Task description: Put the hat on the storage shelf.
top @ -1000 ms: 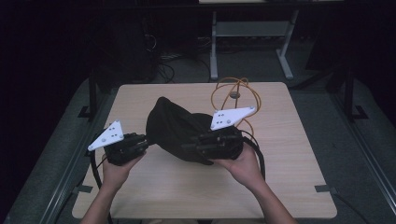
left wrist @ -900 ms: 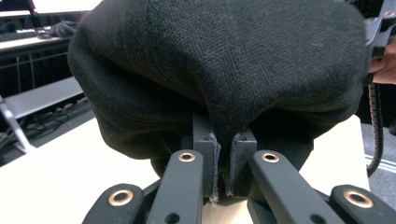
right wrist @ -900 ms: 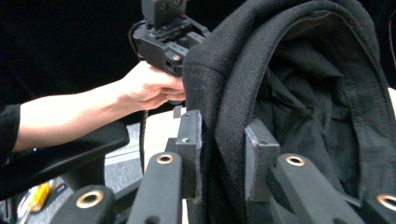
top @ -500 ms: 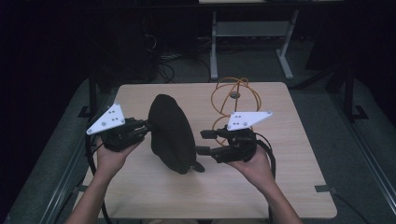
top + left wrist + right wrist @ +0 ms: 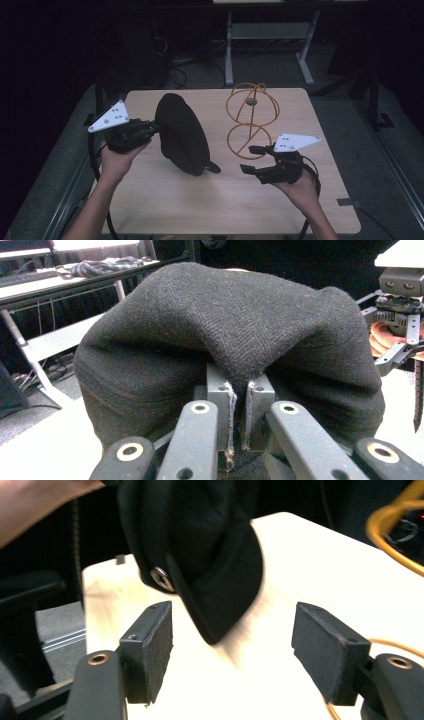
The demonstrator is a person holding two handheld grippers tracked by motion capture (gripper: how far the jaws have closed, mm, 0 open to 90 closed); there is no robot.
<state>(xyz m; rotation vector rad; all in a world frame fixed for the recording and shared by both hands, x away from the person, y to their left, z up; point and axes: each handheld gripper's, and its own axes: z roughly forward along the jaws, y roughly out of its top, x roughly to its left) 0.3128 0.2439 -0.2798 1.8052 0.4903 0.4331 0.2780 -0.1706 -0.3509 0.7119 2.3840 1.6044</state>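
Cap (image 5: pixel 181 134) in L gripper (image 5: pixel 150 129); R gripper (image 5: pixel 254 159) apart

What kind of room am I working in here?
Probably a lab or workshop, kept dark: a bare wooden table with a black cap and an orange wire stand, loose cables on the floor, and another desk's metal legs behind.

The cap (image 5: pixel 230 340) hides the table beyond it in the left gripper view, and its fabric covers the pad tips (image 5: pixel 222 385) where they pinch it. In the right gripper view the brim (image 5: pixel 220 595) is motion-blurred, the wire stand (image 5: pixel 395 530) cut off at the right edge.
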